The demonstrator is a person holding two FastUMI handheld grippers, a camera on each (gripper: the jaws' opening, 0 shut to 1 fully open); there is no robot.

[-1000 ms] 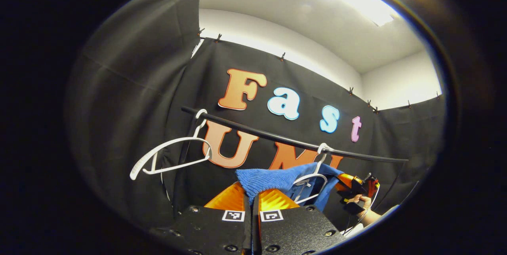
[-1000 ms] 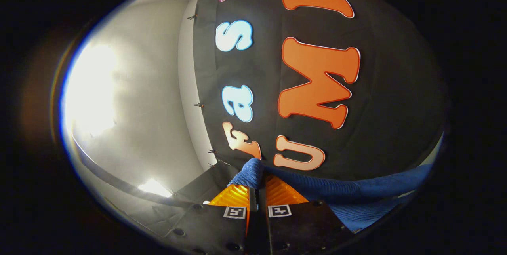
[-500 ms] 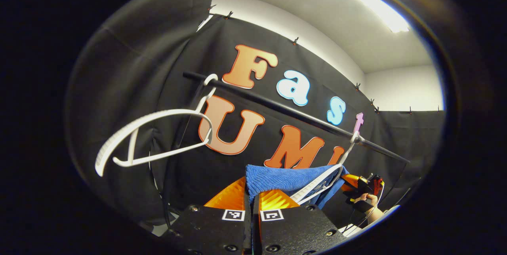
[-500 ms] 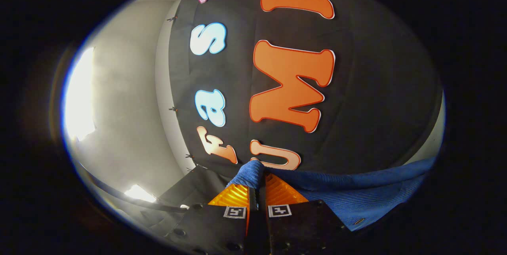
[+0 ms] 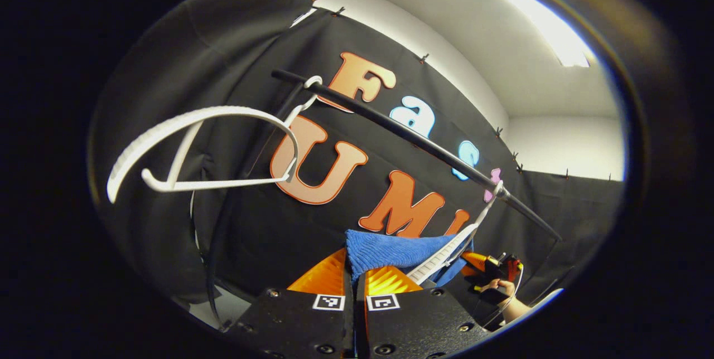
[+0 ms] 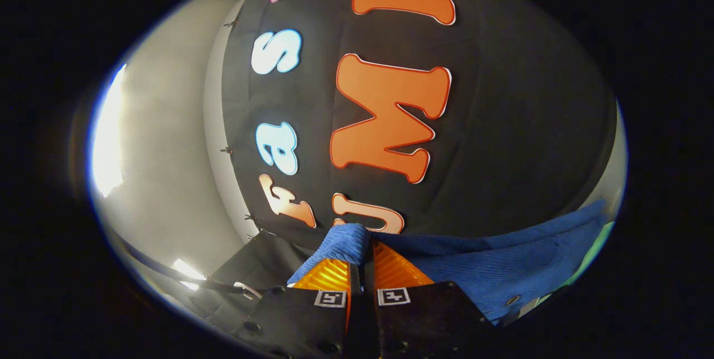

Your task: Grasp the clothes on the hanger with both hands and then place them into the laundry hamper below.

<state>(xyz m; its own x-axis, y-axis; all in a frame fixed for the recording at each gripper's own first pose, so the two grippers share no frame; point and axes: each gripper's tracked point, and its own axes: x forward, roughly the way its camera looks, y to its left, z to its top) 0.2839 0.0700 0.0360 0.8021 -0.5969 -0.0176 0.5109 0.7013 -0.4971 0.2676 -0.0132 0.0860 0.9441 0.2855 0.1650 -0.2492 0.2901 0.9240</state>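
A blue knitted garment [image 5: 390, 249] is pinched between the orange fingers of my left gripper [image 5: 355, 270], which is shut on it. It stretches right toward the other gripper [image 5: 491, 270], held by a hand. A white hanger [image 5: 446, 253] crosses the cloth and hooks on the black rail [image 5: 413, 139]. In the right gripper view my right gripper [image 6: 361, 264] is shut on an edge of the same blue garment [image 6: 491, 270], which trails off to the right. The laundry hamper is hidden.
An empty white hanger [image 5: 195, 147] hangs at the rail's left end, close to my left gripper's upper left. Black cloth walls surround the booth, with a white ceiling and light strip [image 5: 546, 24] above. A dark rail [image 6: 167, 270] runs low on the left in the right gripper view.
Both grippers have come down with the garment: the rail and the empty hanger have risen and grown in the left gripper view. The garment's hanger has tilted, and more blue cloth shows at the right.
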